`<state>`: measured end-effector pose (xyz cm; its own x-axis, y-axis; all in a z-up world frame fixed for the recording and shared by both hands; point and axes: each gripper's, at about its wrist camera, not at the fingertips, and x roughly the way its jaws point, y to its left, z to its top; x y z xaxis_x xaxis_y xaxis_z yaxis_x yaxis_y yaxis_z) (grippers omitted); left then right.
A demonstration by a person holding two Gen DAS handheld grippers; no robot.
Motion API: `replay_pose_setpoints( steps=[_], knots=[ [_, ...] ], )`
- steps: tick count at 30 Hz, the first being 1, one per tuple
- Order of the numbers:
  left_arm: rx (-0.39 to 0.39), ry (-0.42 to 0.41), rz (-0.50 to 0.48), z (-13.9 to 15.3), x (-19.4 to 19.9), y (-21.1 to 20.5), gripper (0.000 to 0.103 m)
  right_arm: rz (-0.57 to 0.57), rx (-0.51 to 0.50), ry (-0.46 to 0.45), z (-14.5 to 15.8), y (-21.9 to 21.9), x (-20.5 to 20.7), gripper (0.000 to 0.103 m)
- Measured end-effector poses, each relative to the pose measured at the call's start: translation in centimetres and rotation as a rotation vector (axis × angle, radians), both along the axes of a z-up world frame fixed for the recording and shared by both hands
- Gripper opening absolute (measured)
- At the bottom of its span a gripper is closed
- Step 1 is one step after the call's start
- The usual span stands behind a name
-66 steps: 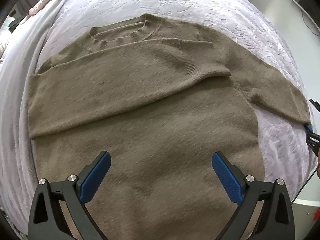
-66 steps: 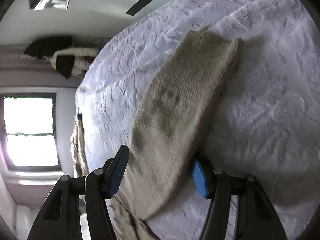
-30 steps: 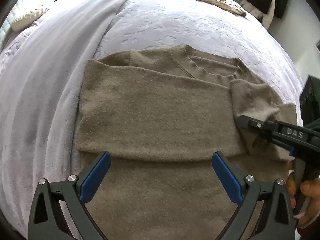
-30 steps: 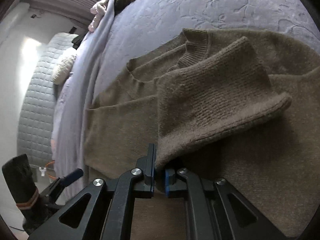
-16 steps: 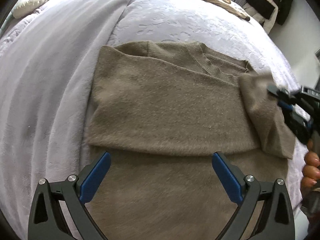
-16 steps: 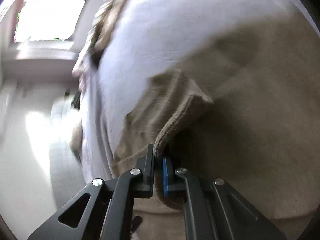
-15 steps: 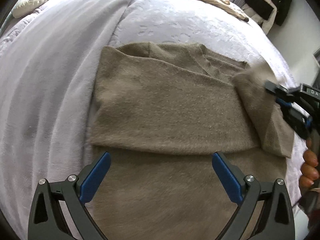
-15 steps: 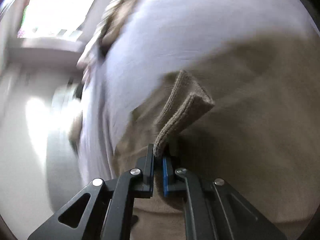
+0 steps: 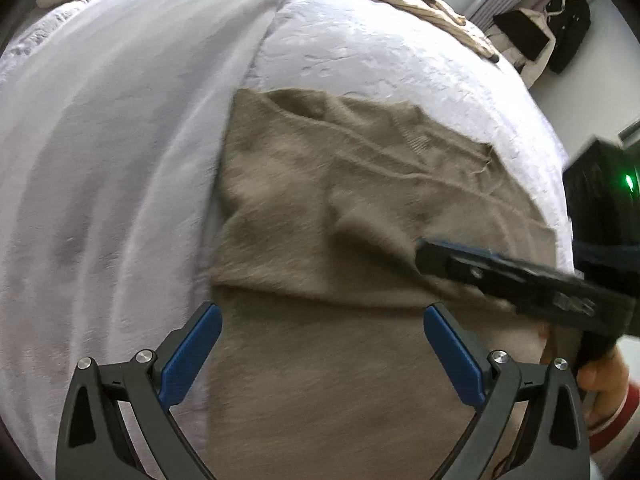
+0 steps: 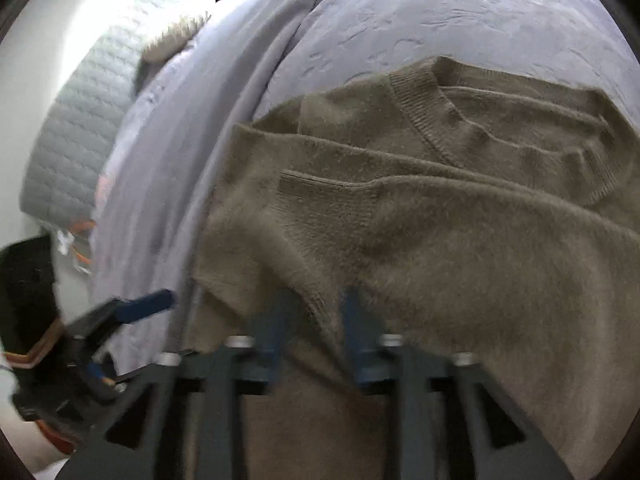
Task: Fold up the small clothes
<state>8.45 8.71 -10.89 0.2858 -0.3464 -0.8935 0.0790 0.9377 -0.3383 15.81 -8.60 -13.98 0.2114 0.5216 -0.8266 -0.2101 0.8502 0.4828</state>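
Sweater (image 9: 320,208) lies on bed (image 9: 120,120); left gripper (image 9: 320,356) and right gripper (image 10: 316,320) fingers released.

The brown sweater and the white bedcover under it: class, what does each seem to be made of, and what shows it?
Brown sweater: likely soft knitted wool or a blend; fuzzy matte nap, ribbed collar. White bedcover: probably quilted fabric; raised embossed pattern, matte.

Sweater (image 9: 340,208) on bed (image 9: 120,140) — sleeves across
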Motion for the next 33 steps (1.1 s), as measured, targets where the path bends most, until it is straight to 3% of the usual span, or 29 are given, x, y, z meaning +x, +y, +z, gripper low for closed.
replay_pose_setpoints(
  steps=[1,4,7,9,10,12,14,15,16,17,20,21,23,27,33],
  knots=[
    [-0.031,0.004,-0.007,0.1,0.5,-0.6,0.101,-0.032,0.032,0.004,0.5,-0.9,-0.4,0.057],
    [-0.095,0.027,-0.021,-0.3,1.9,-2.4,0.101,-0.116,0.1,0.017,1.4,-3.8,-1.7,0.057],
    [-0.122,0.07,0.006,-1.5,3.3,-3.4,0.101,-0.237,0.104,0.02,1.8,-8.6,-4.5,0.057],
    [-0.14,0.088,0.04,-2.1,4.0,-3.3,0.093,-0.343,0.112,0.015,2.0,-11.4,-6.5,0.057],
    [-0.146,0.098,0.053,-2.3,4.4,-3.3,0.085,-0.436,0.122,0.016,2.1,-14.1,-8.1,0.057],
    [-0.151,0.12,0.07,-2.7,5.1,-3.4,0.078,-0.597,0.165,0.033,1.8,-18.7,-10.4,0.057],
    [-0.152,0.132,0.071,-3.0,5.4,-3.5,0.048,-0.762,0.251,0.061,1.2,-22.9,-13.4,0.057],
    [-0.149,0.144,0.063,-3.3,5.6,-3.7,0.039,-0.816,0.289,0.077,0.7,-24.6,-14.5,0.057],
    [-0.14,0.152,0.053,-3.6,5.8,-4.0,0.022,-0.866,0.34,0.099,-0.2,-25.7,-15.6,0.057],
    [-0.132,0.155,0.049,-3.8,5.9,-4.1,0.013,-0.899,0.382,0.119,-1.0,-26.3,-16.3,0.057],
    [-0.11,0.129,0.053,-3.5,5.7,-4.3,0.013,-0.957,0.501,0.139,-3.3,-27.4,-17.0,0.057],
    [-0.099,0.115,0.049,-3.2,5.5,-4.4,0.013,-0.971,0.522,0.133,-3.7,-27.4,-16.9,0.045],
    [-0.074,0.088,0.039,-2.4,5.0,-4.5,0.013,-0.995,0.563,0.133,-4.7,-26.8,-16.4,0.005],
    [-0.03,0.066,0.011,-2.0,4.0,-4.9,0.013,-0.982,0.509,0.099,-4.0,-27.6,-16.6,0.005],
    [0.031,0.048,0.025,-2.6,2.9,-4.0,0.013,-0.945,0.418,0.146,-4.9,-31.3,-18.3,0.005]
  ],
)
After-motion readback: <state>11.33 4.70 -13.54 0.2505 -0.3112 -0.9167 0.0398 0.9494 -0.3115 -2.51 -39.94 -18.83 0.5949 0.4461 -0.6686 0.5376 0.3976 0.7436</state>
